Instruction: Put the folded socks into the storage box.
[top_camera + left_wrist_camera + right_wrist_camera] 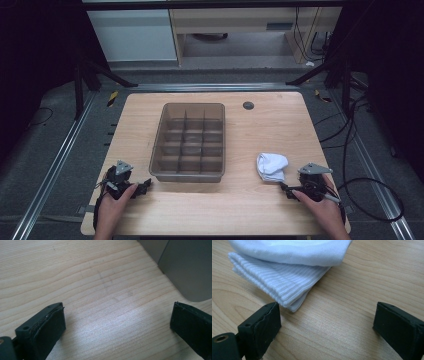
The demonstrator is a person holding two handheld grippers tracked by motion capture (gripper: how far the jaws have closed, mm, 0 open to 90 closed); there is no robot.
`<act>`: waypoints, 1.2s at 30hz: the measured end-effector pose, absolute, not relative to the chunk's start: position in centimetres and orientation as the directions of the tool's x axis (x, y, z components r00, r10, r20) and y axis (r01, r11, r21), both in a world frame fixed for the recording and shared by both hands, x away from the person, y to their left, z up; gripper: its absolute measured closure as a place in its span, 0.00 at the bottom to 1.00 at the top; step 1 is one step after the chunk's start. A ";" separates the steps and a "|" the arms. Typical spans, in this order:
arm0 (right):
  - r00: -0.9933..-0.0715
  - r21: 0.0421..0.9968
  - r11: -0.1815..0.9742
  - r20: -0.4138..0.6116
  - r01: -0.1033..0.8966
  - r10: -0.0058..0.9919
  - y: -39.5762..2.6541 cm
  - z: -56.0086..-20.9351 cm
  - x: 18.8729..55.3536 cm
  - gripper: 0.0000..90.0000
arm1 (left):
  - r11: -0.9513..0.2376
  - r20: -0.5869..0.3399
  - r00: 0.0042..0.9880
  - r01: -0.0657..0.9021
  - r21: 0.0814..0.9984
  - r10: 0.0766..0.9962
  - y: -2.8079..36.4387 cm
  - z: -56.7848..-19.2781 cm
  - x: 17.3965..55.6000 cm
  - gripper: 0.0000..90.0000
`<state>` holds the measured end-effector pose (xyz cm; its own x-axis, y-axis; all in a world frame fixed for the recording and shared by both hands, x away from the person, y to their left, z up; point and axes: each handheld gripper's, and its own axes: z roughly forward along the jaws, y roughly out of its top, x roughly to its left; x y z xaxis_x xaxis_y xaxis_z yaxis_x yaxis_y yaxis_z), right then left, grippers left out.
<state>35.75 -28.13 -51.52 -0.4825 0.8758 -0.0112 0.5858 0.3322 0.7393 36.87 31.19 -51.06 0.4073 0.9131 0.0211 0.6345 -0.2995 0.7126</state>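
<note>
While the bench [250,145] carries a divided bin [190,142] at its centre, the folded white sock [272,165] lies near right. Right hand-held gripper [327,325], jaws apart, should advance over its ribbed edge; left hand-held gripper [117,325] rests spread.

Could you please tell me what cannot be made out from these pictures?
- Folded white cloth: its far part is cut off by the right gripper view's top edge; its kind is unclear.
- Divided bin: the high view is too coarse to confirm its compartments are empty; the left gripper view's edge crops it.
- Left hand-held gripper: jaws too small in the high view.
</note>
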 end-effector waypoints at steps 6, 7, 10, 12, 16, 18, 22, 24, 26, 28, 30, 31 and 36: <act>-0.493 0.738 0.334 -0.002 0.587 0.870 -28.3 -51.4 35.7 0.12 | -0.299 0.021 0.407 0.635 0.713 0.913 31.2 -51.1 36.9 0.00; -0.499 0.741 0.328 0.011 0.586 0.866 -28.4 -51.2 35.6 0.12 | -0.299 0.021 0.407 0.635 0.712 0.913 31.2 -51.1 36.9 0.00; -0.525 0.747 0.355 -0.008 0.563 0.851 -28.4 -50.1 35.4 0.12 | -0.299 0.020 0.407 0.635 0.713 0.913 31.2 -51.1 36.9 0.00; -0.548 0.747 0.385 -0.033 0.542 0.836 -28.4 -49.0 35.4 0.11 | -0.299 0.020 0.407 0.635 0.712 0.913 31.2 -51.1 36.9 0.00; -0.604 0.732 0.459 -0.082 0.503 0.793 -28.2 -46.9 35.7 0.09 | -0.299 0.021 0.407 0.635 0.712 0.913 31.2 -51.1 36.9 0.00; -0.632 0.712 0.495 -0.093 0.498 0.769 -28.0 -46.3 36.0 0.09 | -0.299 0.021 0.407 0.635 0.712 0.913 31.2 -51.1 36.9 0.00; -0.696 0.667 0.584 -0.135 0.462 0.705 -27.5 -45.1 36.7 0.08 | -0.299 0.020 0.407 0.635 0.713 0.913 31.2 -51.1 36.9 0.00; -0.710 0.659 0.600 -0.139 0.454 0.691 -27.4 -44.8 37.0 0.08 | -0.299 0.020 0.407 0.635 0.712 0.913 31.2 -51.1 36.9 0.00; -0.743 0.635 0.638 -0.146 0.436 0.653 -27.0 -44.0 37.7 0.08 | -0.299 0.020 0.407 0.635 0.712 0.913 31.2 -51.1 36.9 0.00; -0.755 0.626 0.651 -0.149 0.428 0.639 -26.9 -43.8 38.0 0.09 | -0.299 0.020 0.407 0.635 0.712 0.913 31.2 -51.1 36.9 0.00; -0.777 0.605 0.681 -0.156 0.413 0.610 -26.6 -43.4 38.6 0.09 | -0.299 0.020 0.407 0.635 0.712 0.913 31.2 -51.1 36.9 0.00; -0.797 0.583 0.708 -0.163 0.398 0.582 -26.3 -43.2 39.0 0.09 | -0.299 0.020 0.407 0.635 0.712 0.913 31.2 -51.1 36.9 0.00; -0.849 0.510 0.780 -0.163 0.363 0.502 -25.2 -43.0 40.4 0.08 | -0.301 0.021 0.408 0.636 0.711 0.913 31.2 -51.0 36.9 0.00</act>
<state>40.43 -25.19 -42.99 -0.8493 0.5021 -0.1632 0.3628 0.7796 0.5104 36.88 31.20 -51.04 0.4084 0.9125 0.0214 0.6356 -0.3012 0.7109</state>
